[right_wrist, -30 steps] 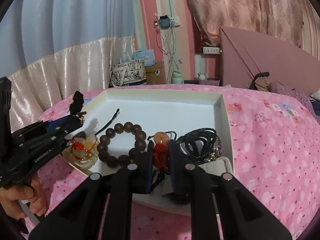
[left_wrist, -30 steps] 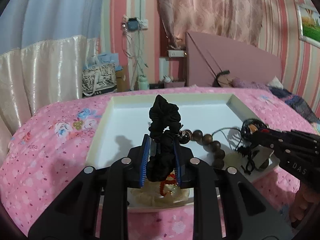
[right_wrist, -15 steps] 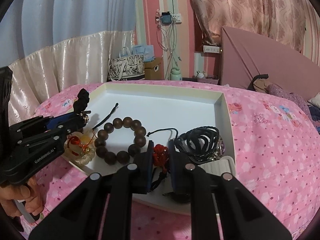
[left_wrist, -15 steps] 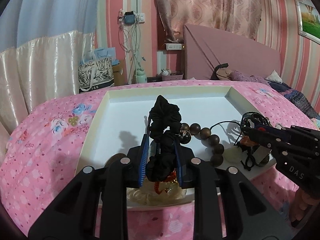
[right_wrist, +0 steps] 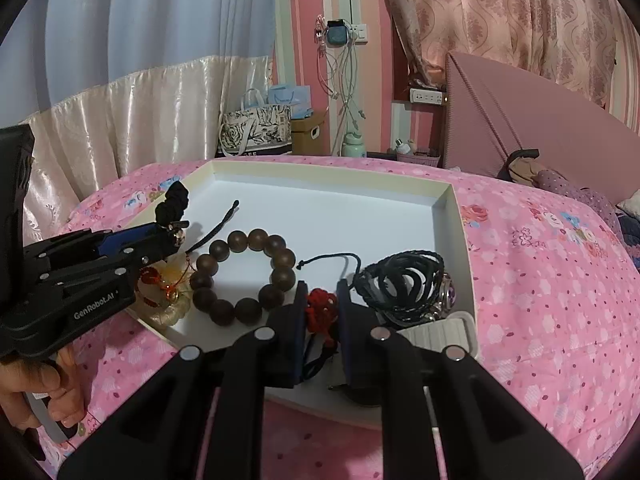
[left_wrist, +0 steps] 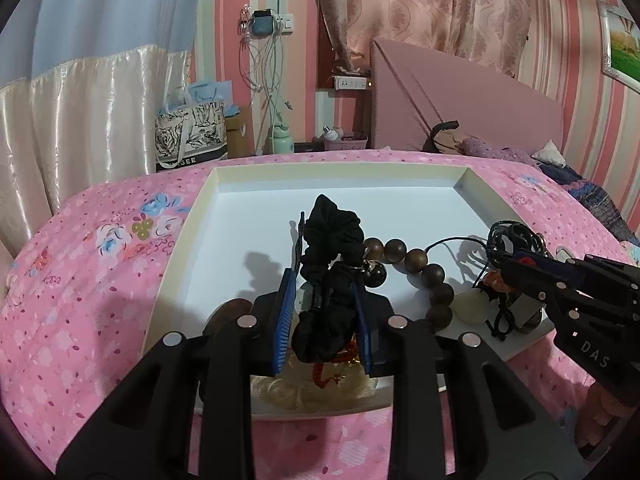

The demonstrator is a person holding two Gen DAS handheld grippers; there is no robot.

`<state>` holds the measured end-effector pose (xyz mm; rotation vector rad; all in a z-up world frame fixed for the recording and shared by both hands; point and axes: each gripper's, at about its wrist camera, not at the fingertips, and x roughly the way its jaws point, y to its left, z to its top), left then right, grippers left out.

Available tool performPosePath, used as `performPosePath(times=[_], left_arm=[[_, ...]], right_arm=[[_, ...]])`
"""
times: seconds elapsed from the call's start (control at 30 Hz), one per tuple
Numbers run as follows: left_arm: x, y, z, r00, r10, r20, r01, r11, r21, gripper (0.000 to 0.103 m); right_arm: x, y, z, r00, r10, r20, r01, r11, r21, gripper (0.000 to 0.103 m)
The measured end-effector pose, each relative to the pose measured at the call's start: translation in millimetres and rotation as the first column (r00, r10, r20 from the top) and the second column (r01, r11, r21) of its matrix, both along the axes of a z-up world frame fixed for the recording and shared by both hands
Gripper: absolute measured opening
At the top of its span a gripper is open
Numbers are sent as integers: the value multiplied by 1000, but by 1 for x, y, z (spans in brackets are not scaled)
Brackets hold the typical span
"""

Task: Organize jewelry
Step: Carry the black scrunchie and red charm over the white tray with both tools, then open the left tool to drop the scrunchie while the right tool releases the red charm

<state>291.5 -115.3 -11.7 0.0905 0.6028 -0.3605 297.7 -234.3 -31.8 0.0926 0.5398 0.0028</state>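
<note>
Two hand-held grippers work over a white tray (right_wrist: 448,204) of jewelry set on a pink flowered bedspread (right_wrist: 552,280). The left gripper (left_wrist: 324,300) has a black scrunchie (left_wrist: 332,240) standing upright between its blue pads (left_wrist: 285,312); its jaws are opening, and the fabric looks slack against the left pad, so the grip appears to be letting go. The right gripper (right_wrist: 322,312) is pressed together on a red knotted cord (right_wrist: 320,306), with dark string trailing below the pinch.

The scrunchie is judged soft, light and springy: it will squash under the pads and puff back, so a hold across its bunched middle serves best. The red knot is small and limp, its string likely to snag on neighbours, so taking it at the knot itself seems wisest. Just ahead of the right gripper lies a bracelet of dark wooden beads (right_wrist: 244,276), hard and round and apt to roll, and to that gripper's right a tangle of black braided cords (right_wrist: 404,284) rests against the tray wall.

The right wrist view alone shows the whole bead ring, a pale yellow ornament with red threads (right_wrist: 166,300) under the left gripper, and the person's hand (right_wrist: 44,392) on its handle. The left wrist view alone shows both blue pads flanking the scrunchie, and a pale round stone (left_wrist: 474,306) beside the beads.
</note>
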Motion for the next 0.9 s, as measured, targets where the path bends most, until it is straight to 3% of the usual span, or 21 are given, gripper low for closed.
performPosePath(times=[0.4, 0.5, 0.9], left_arm=[[2, 2, -3, 1000, 9, -14, -9, 1000, -9, 31], [3, 0, -4, 1000, 8, -16, -8, 1000, -3, 37], [3, 1, -4, 1000, 14, -24, -14, 1000, -6, 52]], right_arm=[[0, 0, 0, 1000, -2, -6, 2, 1000, 1, 15], [0, 1, 0, 1000, -10, -7, 10, 1000, -3, 39], [-1, 1, 0, 1000, -11, -8, 11, 1000, 0, 39]])
